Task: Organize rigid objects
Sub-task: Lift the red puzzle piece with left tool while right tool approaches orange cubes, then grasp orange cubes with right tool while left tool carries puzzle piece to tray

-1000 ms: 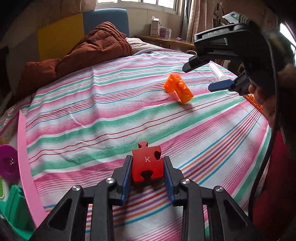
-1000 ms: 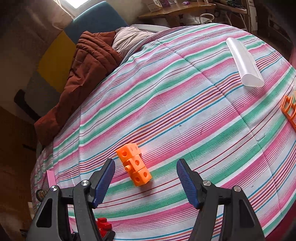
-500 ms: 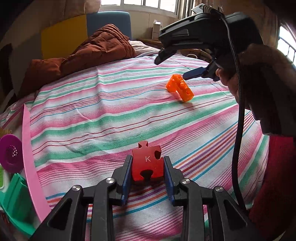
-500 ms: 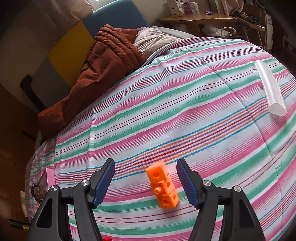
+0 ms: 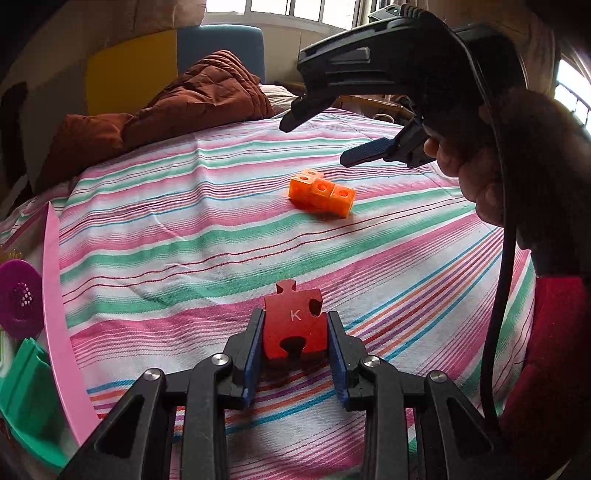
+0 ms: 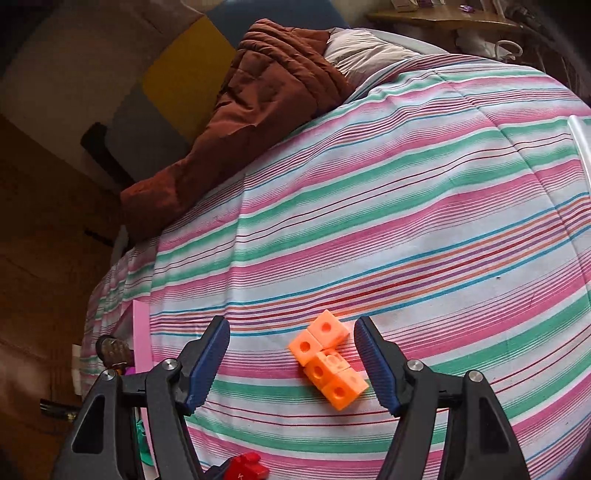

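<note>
Left tool [image 5: 294, 363] clamped on red puzzle piece [image 5: 295, 325] marked K, pads pressing both its sides, held just above striped bedsheet [image 5: 184, 240]. Right tool [image 6: 291, 365] standing wide, gripping nothing; orange cube cluster [image 6: 327, 369] lying on sheet between its fingers, nearer the right finger, apart from both pads. From left view: right tool [image 5: 317, 140] hovering over and just behind same cluster [image 5: 321, 195], hand [image 5: 476, 166] wrapped on its handle, red sleeve [image 5: 546, 350] below. Surface a bed, pink/green/white stripes, brown quilt [image 6: 266, 110] bunched at the head, yellow and blue headboard panels [image 5: 173, 62], window behind. Left view only: pink tray edge [image 5: 55, 295], purple disc [image 5: 18, 295], green plastic part [image 5: 26, 398] at left margin. Right view only: cluster's stud-and-hole faces from above, wooden side shelf [image 6: 443, 18] at top right, red piece [image 6: 245, 467] peeking in at bottom edge.
</note>
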`<action>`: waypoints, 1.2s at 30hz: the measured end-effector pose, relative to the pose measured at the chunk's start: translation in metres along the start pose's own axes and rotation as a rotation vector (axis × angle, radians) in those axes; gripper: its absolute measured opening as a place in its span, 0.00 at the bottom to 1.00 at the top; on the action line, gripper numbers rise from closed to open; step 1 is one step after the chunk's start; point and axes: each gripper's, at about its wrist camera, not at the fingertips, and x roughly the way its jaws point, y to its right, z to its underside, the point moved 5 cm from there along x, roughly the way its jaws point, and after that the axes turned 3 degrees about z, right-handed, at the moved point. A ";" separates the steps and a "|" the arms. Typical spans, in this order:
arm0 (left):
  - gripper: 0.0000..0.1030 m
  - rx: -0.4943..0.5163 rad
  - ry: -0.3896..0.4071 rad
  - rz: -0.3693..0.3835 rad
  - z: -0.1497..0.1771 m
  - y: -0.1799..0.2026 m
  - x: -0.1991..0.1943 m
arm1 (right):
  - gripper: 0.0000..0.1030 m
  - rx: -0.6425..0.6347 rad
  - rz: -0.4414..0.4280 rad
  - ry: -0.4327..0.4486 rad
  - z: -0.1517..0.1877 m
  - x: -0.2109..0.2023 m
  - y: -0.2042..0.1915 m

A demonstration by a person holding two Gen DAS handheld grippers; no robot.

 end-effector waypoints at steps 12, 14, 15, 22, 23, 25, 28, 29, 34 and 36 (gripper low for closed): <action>0.32 -0.012 0.003 0.012 0.000 -0.001 0.000 | 0.70 -0.210 0.228 -0.060 0.012 0.028 -0.004; 0.32 -0.012 0.003 0.012 0.000 -0.001 0.000 | 0.70 -0.218 0.240 -0.062 0.012 0.030 -0.002; 0.32 -0.012 0.003 0.013 0.000 -0.001 0.000 | 0.70 -0.223 0.240 -0.066 0.012 0.032 -0.002; 0.32 -0.015 0.001 0.015 0.000 0.000 0.000 | 0.42 -0.366 0.339 -0.091 0.021 0.048 -0.012; 0.32 -0.017 0.000 0.016 0.000 0.000 0.000 | 0.42 -0.384 0.351 -0.080 0.022 0.047 -0.013; 0.32 -0.018 -0.002 0.016 0.000 0.000 0.000 | 0.42 -0.394 0.340 -0.086 0.025 0.047 -0.015; 0.31 -0.023 -0.013 0.012 -0.002 0.000 0.000 | 0.43 -0.373 0.321 -0.092 0.025 0.048 -0.012; 0.31 -0.029 -0.018 0.014 -0.003 -0.001 0.000 | 0.44 -0.360 0.308 -0.095 0.024 0.048 -0.010; 0.31 -0.116 -0.055 0.059 -0.007 -0.009 -0.008 | 0.46 -0.400 0.316 -0.078 0.028 0.049 -0.013; 0.31 -0.141 -0.053 0.076 -0.008 -0.011 -0.014 | 0.46 -0.402 0.316 -0.075 0.029 0.049 -0.014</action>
